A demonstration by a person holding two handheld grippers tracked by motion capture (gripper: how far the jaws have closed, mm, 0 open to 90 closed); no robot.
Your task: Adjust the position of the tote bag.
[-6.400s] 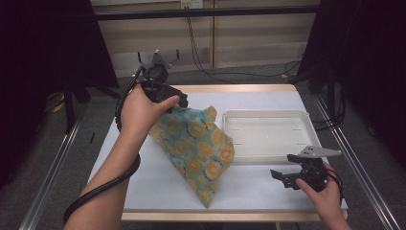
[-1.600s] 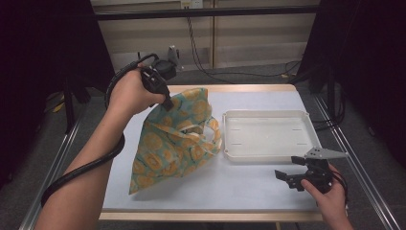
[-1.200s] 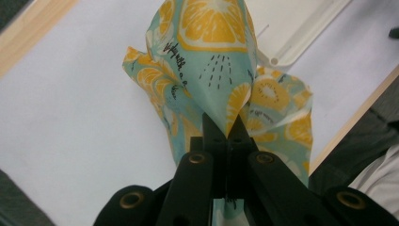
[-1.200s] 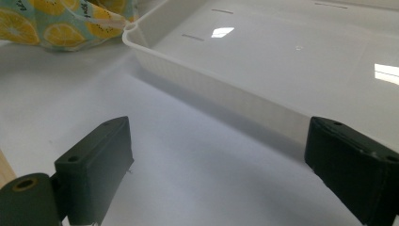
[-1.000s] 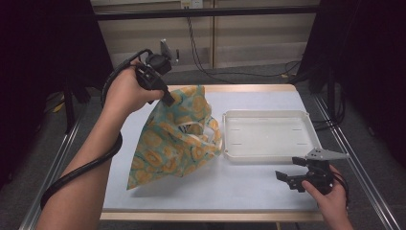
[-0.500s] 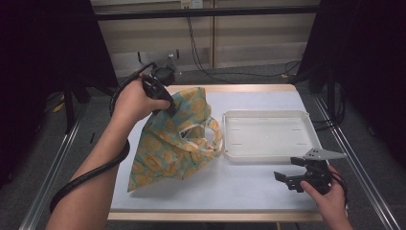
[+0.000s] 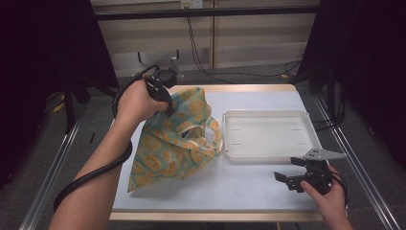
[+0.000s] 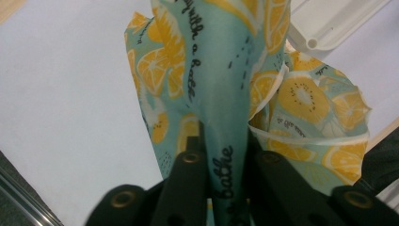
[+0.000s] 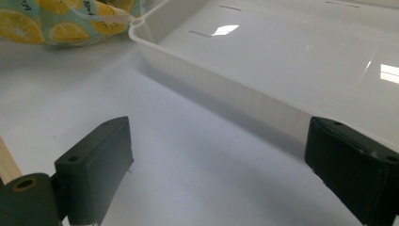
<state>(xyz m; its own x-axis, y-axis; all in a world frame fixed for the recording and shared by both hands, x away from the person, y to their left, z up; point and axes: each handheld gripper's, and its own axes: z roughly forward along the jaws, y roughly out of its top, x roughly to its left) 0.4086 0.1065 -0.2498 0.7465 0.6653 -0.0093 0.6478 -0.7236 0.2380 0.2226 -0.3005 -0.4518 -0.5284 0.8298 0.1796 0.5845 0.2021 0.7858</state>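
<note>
High view looks down; gripper views sit close (sharing tray).

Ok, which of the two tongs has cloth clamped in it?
The left tongs, shut on the orange-print bag. The right tongs stand open over bare table beside the white tray.

A teal fabric tote bag printed with orange citrus slices and black script is spread on the left half of the white table, its far upper edge lifted and gathered into a narrow fold. The rest is draped down toward the near left. Pale handle loops are seen near its right side, just beside the tray.
</note>
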